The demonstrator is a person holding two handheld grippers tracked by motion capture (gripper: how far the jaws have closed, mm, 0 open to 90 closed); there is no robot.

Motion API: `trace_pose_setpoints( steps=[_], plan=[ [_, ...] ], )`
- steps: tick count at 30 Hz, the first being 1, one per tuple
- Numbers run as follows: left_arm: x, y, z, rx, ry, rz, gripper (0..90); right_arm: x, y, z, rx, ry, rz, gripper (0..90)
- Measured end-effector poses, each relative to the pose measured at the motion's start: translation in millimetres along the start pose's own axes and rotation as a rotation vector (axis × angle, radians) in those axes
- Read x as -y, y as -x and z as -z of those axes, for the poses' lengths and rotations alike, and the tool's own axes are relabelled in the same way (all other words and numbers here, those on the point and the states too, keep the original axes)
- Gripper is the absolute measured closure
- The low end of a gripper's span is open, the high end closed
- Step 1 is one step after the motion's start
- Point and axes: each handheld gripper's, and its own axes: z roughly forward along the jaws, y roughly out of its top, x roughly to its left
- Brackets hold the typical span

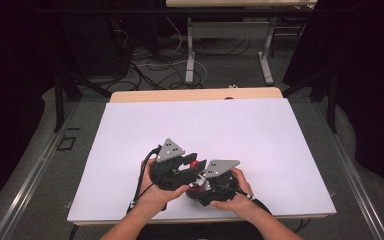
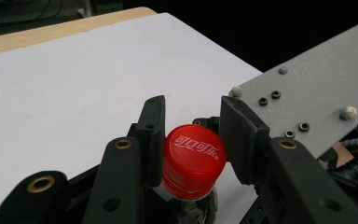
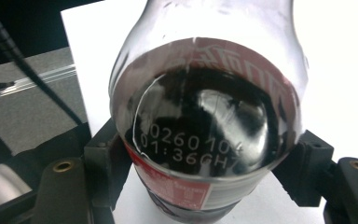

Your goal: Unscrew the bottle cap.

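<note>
I have both grippers together near the front edge of the table. My right gripper is clamped on the bottle, its jaws pressing the labelled body from either side. My left gripper has its jaws closed on the red cap, one pad against each side. The bottle sits between the two grippers, just above the white tabletop.

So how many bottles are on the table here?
1. The cola bottle sits near the table's front edge, its body clamped in the right gripper and its red cap between the left gripper's jaws.
</note>
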Motion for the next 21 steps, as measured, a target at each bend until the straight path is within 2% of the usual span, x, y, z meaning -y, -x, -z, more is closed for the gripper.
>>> trace_pose_setpoints(
  steps=[1, 4, 5, 6, 7, 9, 11, 13, 14, 18, 21],
  plan=[
    [-0.3, 1.3, -0.5, -0.004, 0.003, 0.013, 62.1, 0.0, -0.1, 0.2, 0.004, 0.0, -0.004, 28.8],
    [-2.4, 0.7, -0.6, 0.008, -0.022, -0.002, 61.7, 0.3, 0.4, 0.1, -0.005, 0.004, -0.012, 28.8],
    [-2.5, 0.3, -0.6, 0.02, -0.006, 0.002, 61.3, 0.5, 0.0, -0.1, 0.0, 0.007, -0.011, 28.7],
    [-2.6, -1.5, -0.1, 0.045, 0.006, -0.013, 58.7, 0.5, -0.1, -0.1, -0.001, 0.008, -0.011, 28.7],
    [-3.2, -3.3, 1.3, 0.051, 0.008, -0.031, 53.9, 0.5, 0.3, -0.2, -0.003, 0.009, -0.007, 28.8],
    [-3.7, -6.4, 4.4, 0.079, 0.032, -0.024, 47.4, 0.2, 0.0, 0.6, -0.007, 0.008, -0.009, 28.7],
    [-5.4, -11.3, 9.6, 0.104, 0.028, -0.04, 44.3, 0.1, 0.5, 1.0, -0.009, 0.012, -0.01, 28.7],
    [-7.0, -16.9, 14.0, 0.114, 0.035, -0.064, 42.6, -0.1, 1.3, 1.3, -0.015, 0.016, -0.008, 28.7],
    [-7.9, -20.6, 16.0, 0.136, 0.032, -0.079, 42.5, -0.5, 2.0, 2.3, -0.025, 0.005, -0.003, 28.7],
    [-10.2, -36.1, 20.1, 0.238, 0.011, -0.128, 40.1, -0.5, 0.9, 2.1, -0.036, 0.016, -0.009, 28.7],
    [-8.9, -40.4, 21.3, 0.258, -0.016, -0.185, 39.7, -0.5, -0.1, 1.3, -0.045, 0.012, 0.0, 28.7]
  ],
)
